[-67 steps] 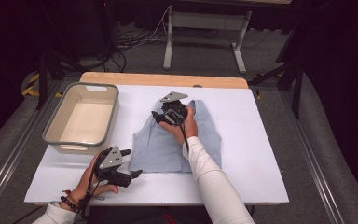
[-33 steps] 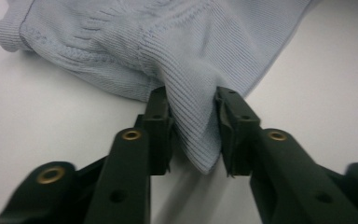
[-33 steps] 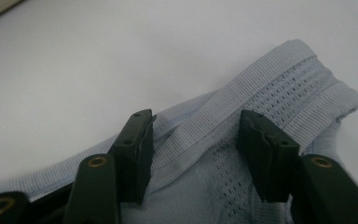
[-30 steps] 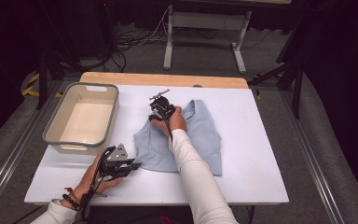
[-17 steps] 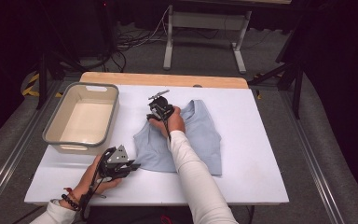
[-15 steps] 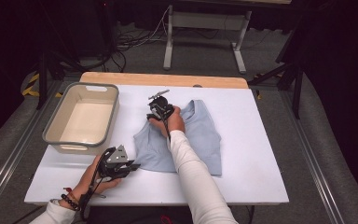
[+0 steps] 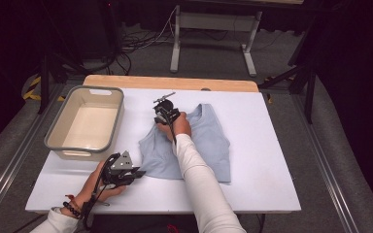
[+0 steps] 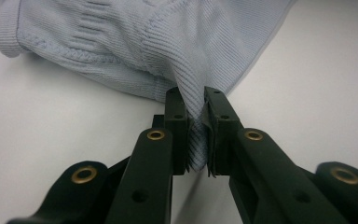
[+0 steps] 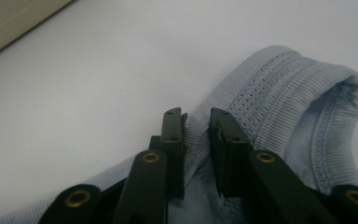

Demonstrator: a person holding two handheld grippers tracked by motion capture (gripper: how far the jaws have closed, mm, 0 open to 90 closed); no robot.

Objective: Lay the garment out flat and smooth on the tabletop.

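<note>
While both tongs pinch its edges, the pale blue ribbed top [image 7: 199, 143] lies rumpled.

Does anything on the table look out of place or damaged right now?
Nothing stands out. The light blue tank top lies mostly flat and looks undamaged, bunched only where the left gripper and right gripper pinch it. The beige bin sits upright beside it.
</note>
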